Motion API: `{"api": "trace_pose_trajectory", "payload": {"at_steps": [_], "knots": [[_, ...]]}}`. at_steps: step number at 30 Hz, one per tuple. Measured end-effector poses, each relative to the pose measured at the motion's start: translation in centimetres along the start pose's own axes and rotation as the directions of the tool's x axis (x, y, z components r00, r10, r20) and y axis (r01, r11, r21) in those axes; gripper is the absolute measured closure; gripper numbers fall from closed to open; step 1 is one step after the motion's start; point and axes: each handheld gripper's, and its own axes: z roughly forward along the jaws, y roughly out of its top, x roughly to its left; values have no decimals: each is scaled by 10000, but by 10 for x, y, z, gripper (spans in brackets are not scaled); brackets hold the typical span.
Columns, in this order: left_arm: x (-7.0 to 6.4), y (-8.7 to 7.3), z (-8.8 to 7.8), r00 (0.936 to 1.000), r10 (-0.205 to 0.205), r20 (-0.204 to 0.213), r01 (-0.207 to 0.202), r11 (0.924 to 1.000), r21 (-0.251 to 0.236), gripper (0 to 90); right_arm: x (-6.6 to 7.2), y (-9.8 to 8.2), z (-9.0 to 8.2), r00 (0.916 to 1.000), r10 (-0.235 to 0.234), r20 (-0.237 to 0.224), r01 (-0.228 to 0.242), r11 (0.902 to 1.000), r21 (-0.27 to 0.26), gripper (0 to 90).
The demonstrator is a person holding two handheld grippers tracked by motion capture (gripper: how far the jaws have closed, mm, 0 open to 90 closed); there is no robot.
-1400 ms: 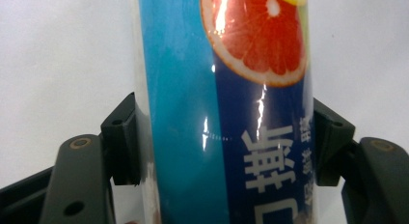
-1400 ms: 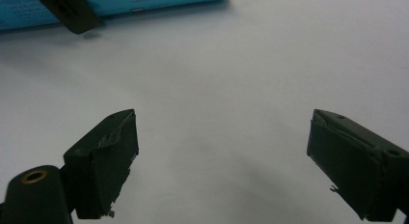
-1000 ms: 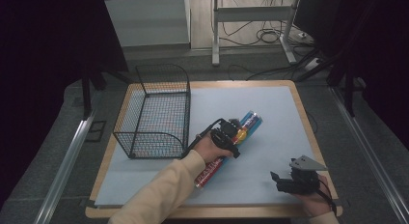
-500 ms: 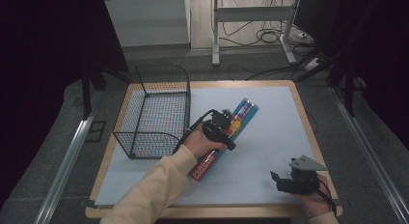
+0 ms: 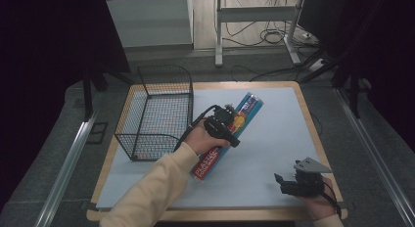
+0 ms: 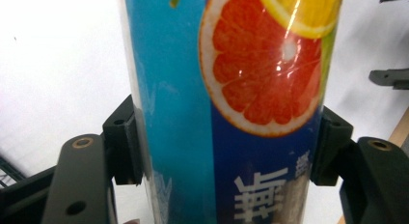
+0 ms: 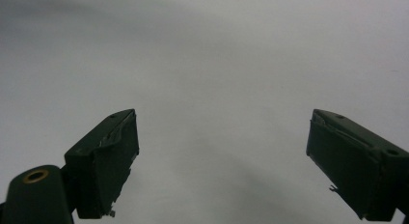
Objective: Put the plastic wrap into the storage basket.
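A long tube (image 5: 249, 105) with a blue top end, a red bottom end (image 5: 207, 167) and an orange-slice picture hangs tilted over the middle of the table. My left gripper (image 5: 225, 125) is shut on its middle. In the left gripper view the tube (image 6: 231, 89) stands upright between the two black pads (image 6: 126, 142), which press on both of its sides. My right gripper (image 5: 289, 184) rests near the front right of the table. Its jaws are wide apart with nothing between them, and the right gripper (image 7: 222, 161) faces bare pale surface.
A black wire basket (image 5: 156, 114) stands at the left of the table, close beside the held tube. A pale blue mat (image 5: 279, 134) covers the wooden tabletop (image 5: 313, 134). Metal rails run along both sides on the floor.
My left hand has lifted the tube off the mat and carried it a little away from the front edge. The right gripper has stayed where it was.
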Motion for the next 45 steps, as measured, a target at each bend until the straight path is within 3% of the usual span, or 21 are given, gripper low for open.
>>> {"api": "trace_pose_trajectory", "payload": {"at_steps": [12, 15, 20, 27, 32, 45], "knots": [[0, 14, -16, 9996, 229, -134, -230, 9996, -141, 317, -1, 0, 0, 10000, 48, 6, -48, 10000, 14, 115], [3, 17, -22, 9999, 140, 19, -139, 9994, -330, 317, -1, 0, -1, 10000, 78, 17, -78, 10000, 15, 115], [6, 23, -29, 9996, 112, -259, -123, 9989, -447, 317, -1, 0, 0, 10000, 63, -18, -63, 10000, -20, 115], [11, 26, -33, 9999, 140, -85, -144, 9988, -471, 317, -1, 0, 0, 10000, 32, -34, -32, 10000, -14, 115], [15, 32, -39, 9994, 135, -330, -152, 9985, -534, 317, -1, 0, 0, 10000, 48, -39, -48, 10000, 2, 115], [24, 43, -46, 9989, 205, -420, -231, 9977, -630, 318, -1, 0, 1, 10000, 41, -15, -41, 10000, 15, 115]]}}
